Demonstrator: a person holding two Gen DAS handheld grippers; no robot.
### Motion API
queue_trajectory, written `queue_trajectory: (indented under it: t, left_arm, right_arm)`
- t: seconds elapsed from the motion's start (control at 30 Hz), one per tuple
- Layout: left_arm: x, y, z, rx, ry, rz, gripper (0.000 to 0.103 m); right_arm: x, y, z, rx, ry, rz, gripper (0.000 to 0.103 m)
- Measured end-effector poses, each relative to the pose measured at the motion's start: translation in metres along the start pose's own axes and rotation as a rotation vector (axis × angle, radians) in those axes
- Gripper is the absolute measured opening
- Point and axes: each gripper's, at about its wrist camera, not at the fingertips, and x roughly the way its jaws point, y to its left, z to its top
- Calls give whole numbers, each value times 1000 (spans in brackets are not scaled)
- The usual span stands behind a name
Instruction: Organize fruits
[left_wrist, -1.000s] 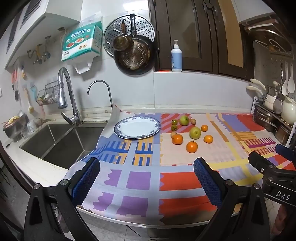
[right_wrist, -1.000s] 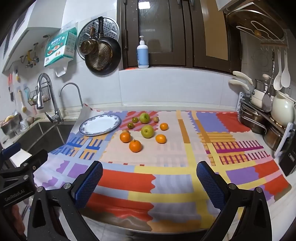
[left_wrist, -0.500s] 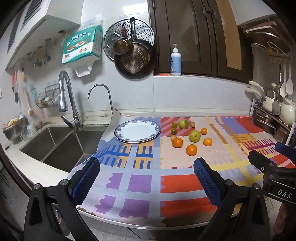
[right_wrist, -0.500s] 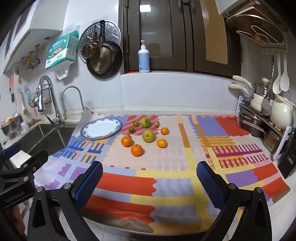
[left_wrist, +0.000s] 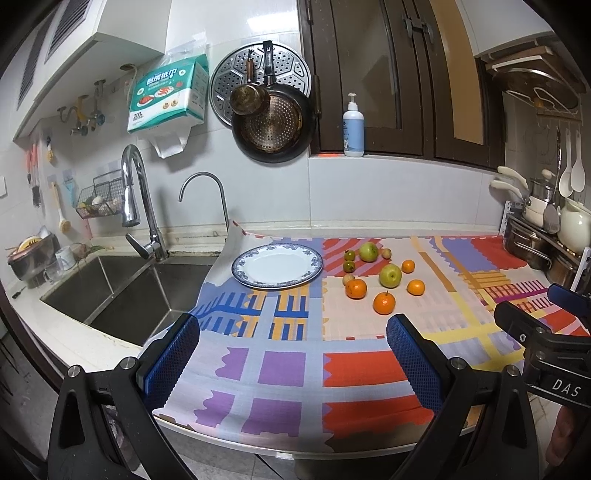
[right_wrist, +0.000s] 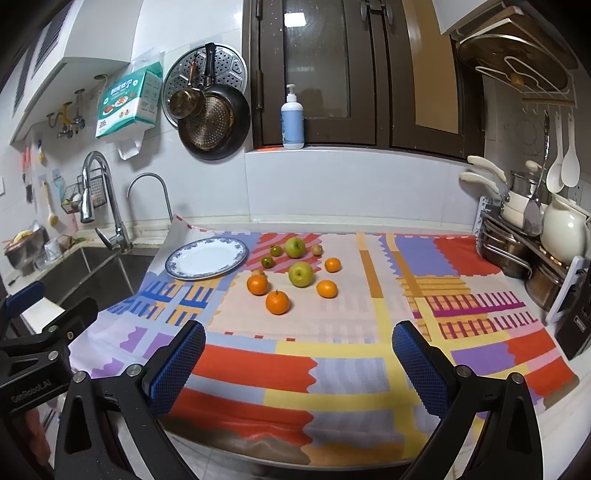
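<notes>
Fruits lie loose on the patterned mat (right_wrist: 332, 354), just right of the empty plate (right_wrist: 173, 267); the nearest orange (right_wrist: 277, 301) sits ahead and slightly left of the right gripper (right_wrist: 297, 363). The left gripper (left_wrist: 291, 358) faces the plate instead, oranges off to its right. Both grippers stand wide apart, holding nothing. The right one appears better aligned for the pick.

You stand in a home kitchen: a sink (left_wrist: 110, 291) with tap (left_wrist: 138, 199), hanging pans (left_wrist: 273, 125), and stacked pots (right_wrist: 517, 251).
</notes>
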Motion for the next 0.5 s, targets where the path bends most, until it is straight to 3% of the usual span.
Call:
queue_trajectory:
  t: [0.5]
  left_arm:
    - [-1, 3, 4, 0, -7, -2, 103]
  right_arm:
    - [0, 3, 3, -16, -8, 15, 102]
